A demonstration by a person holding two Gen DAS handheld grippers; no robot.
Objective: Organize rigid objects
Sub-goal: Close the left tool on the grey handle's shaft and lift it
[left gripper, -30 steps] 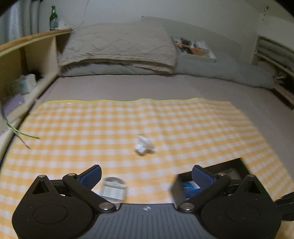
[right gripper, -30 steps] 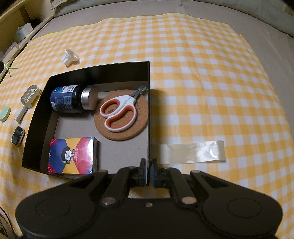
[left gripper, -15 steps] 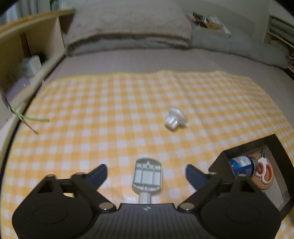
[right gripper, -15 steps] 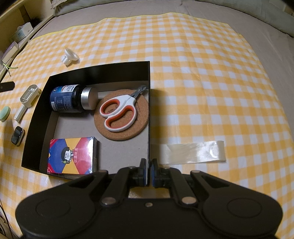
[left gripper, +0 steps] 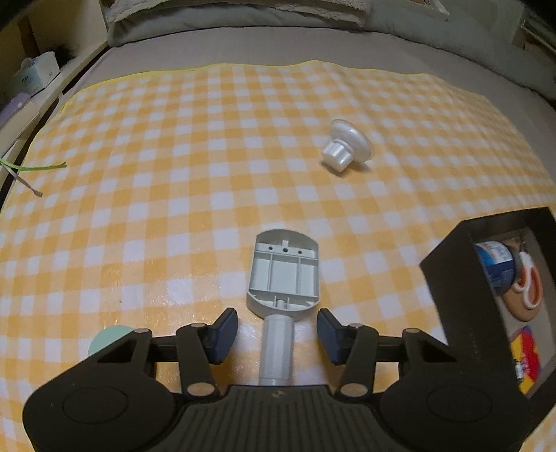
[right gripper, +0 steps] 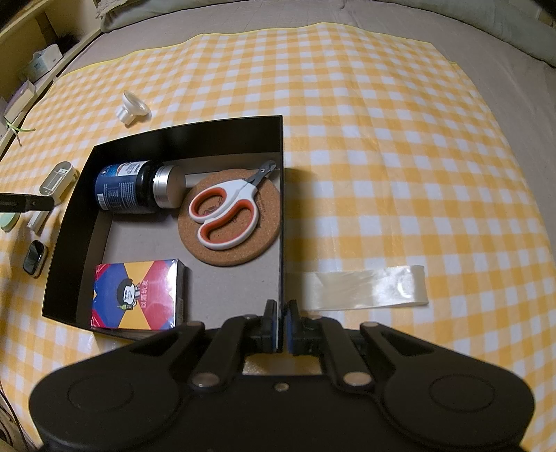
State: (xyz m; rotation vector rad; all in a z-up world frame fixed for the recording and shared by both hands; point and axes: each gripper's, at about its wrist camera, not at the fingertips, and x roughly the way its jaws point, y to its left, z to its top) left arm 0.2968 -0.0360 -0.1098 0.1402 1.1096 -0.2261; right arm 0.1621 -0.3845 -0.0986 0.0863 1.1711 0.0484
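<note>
A grey bed (right gripper: 347, 21) carries a yellow checked cloth (right gripper: 382, 139), pillows (left gripper: 243, 10) and a blanket (left gripper: 451, 31) at its head.

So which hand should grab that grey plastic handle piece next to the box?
Left. The left gripper fingers already straddle the grey handle piece and are closing; the right gripper is pinching the box wall.

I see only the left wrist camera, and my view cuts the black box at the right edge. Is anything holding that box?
Observer: Yes. The right gripper is shut on the right wall of the black box, at its near end.
Operator: Does anything lie beyond that wall?
Observer: A strip of clear tape lies flat on the checked cloth, just outside it.
Operator: Is there any loose item that my frame misses?
Observer: A small dark gadget lies on the cloth beside the box's left wall.
</note>
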